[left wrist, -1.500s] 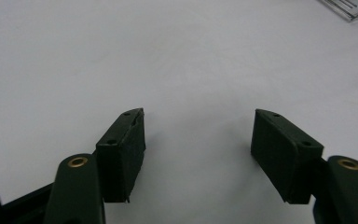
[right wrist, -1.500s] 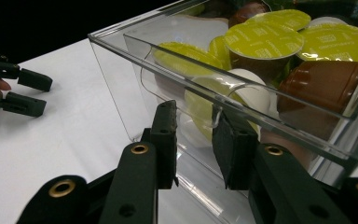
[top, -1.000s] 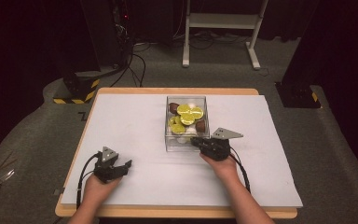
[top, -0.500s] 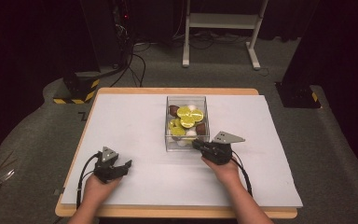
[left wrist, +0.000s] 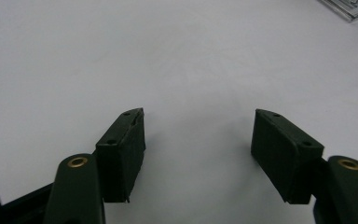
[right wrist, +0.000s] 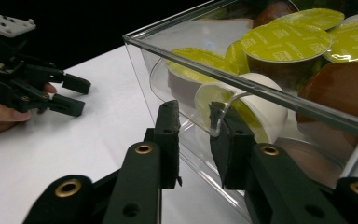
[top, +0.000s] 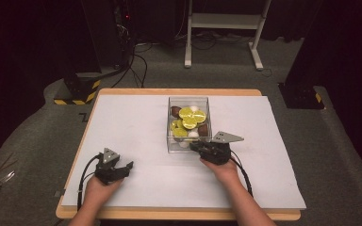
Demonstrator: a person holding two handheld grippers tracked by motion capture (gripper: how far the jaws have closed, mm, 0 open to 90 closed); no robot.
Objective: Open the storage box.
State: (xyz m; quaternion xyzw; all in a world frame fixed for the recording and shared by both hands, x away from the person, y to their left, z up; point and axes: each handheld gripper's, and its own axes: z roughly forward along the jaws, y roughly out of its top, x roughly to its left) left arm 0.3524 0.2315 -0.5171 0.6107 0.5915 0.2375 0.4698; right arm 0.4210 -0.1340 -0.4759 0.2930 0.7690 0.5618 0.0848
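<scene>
Well to the left of the clear plastic box [top: 169,123], the left gripper [top: 126,166] was held over the white table sheet [top: 136,117], its jaws spread wide with nothing between them. The box, stacked with yellow-lidded capsules [top: 189,122], was set a little right of the sheet's middle. At the box's near wall, the right gripper [right wrist: 195,126] was seen with jaws that had just been opening. A narrow gap was left, the notched wall edge apparently lying in it, unpressed. The box was judged stiff, smooth and slippery, light but loosely loaded, so it would best be pinched on its thin rim and kept level.
</scene>
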